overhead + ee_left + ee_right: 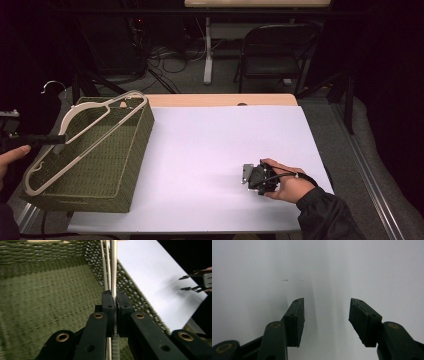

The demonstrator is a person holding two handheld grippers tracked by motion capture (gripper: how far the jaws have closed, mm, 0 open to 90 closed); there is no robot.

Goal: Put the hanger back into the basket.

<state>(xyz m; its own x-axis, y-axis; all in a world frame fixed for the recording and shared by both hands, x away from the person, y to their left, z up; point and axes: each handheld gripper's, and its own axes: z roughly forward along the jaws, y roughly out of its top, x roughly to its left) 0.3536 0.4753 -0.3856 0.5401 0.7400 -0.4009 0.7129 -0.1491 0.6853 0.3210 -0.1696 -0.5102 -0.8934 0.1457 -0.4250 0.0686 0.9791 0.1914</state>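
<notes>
A cream clothes hanger lies slanted across the top of a green woven basket at the left of the white table. Its metal hook sticks out past the basket's far left corner. My left gripper is shut on the hanger's thin rod above the basket's inside. My right gripper, in a hand near the table's front right, rests low over the bare white surface. Its jaws are open with nothing between them. The left gripper view also shows it at far right.
A black folding chair and loose cables sit on the floor beyond the table. A wooden strip runs along the table's far edge. Bare white surface lies between the basket and my right hand.
</notes>
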